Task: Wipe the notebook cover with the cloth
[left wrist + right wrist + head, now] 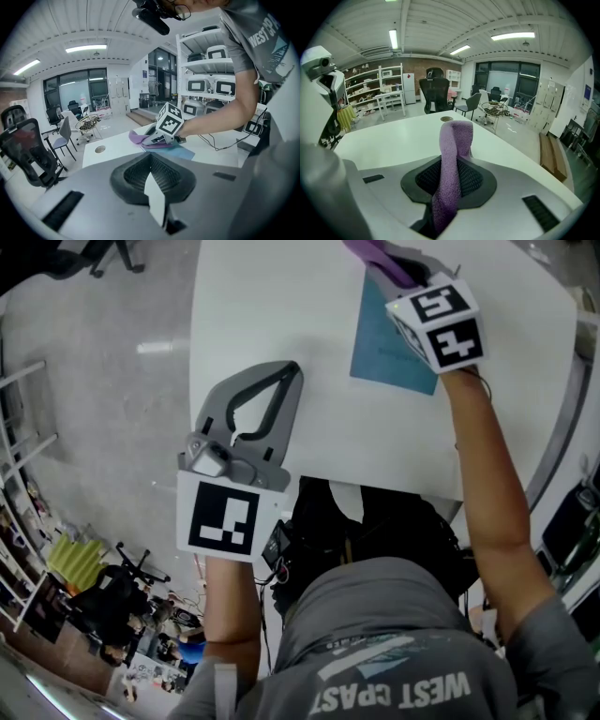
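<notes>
The blue notebook [387, 345] lies flat toward the far right edge of the white table [272, 306]. The right gripper [403, 273] is over its far end, jaws clenched on a purple cloth [377, 255], likely so the cloth can be dragged across the cover. The left gripper [286, 376] hovers over the table's near left part, jaws together and empty, well apart from the notebook. Nothing blocks the cover.

White table [281, 296], grey floor [103, 409], ceiling striplights [512, 35].

Tools x2 (L tool [287, 371], R tool [401, 265]), cloth [368, 251] x1, notebook [382, 354] x1, table [272, 296] x1.
</notes>
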{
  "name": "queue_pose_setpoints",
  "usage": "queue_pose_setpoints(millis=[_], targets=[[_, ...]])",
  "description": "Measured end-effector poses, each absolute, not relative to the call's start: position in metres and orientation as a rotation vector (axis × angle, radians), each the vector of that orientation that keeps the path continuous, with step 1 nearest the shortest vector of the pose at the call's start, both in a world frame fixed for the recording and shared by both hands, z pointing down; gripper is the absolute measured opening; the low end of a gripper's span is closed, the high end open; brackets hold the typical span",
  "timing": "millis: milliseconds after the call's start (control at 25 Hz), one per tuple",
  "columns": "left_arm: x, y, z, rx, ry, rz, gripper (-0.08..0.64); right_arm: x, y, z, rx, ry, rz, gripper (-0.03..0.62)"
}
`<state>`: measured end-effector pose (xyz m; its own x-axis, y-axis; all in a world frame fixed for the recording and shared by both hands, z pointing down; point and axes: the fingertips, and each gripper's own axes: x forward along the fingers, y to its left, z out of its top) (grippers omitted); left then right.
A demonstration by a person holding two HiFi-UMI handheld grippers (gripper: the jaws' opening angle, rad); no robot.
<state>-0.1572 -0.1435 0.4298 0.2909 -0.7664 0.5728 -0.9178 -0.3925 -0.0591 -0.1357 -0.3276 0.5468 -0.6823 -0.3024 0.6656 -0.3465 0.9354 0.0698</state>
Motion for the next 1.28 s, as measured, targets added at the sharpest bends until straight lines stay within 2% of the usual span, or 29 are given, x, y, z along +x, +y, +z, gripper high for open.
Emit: queue_pose_setpoints(millis=[440, 800, 1280], targets=[[-0.170, -0.148, 0.400, 2.372, -1.532, 0.797, 0.003, -0.083, -0.323, 0.518, 0.609, -2.368, 0.069, 0.089], [-0.164, -0.156, 0.365, 2.484, -1.510, 0.827, 0.003, 0.006, -0.325, 0.494, 0.810, -2.293, 0.104, 0.089], [-0.156, -0.138, 0.315, 2.600, -1.511, 0.870, 0.003, 0.118, -0.284, 0.512, 1.009, -2.125, 0.211, 0.098]])
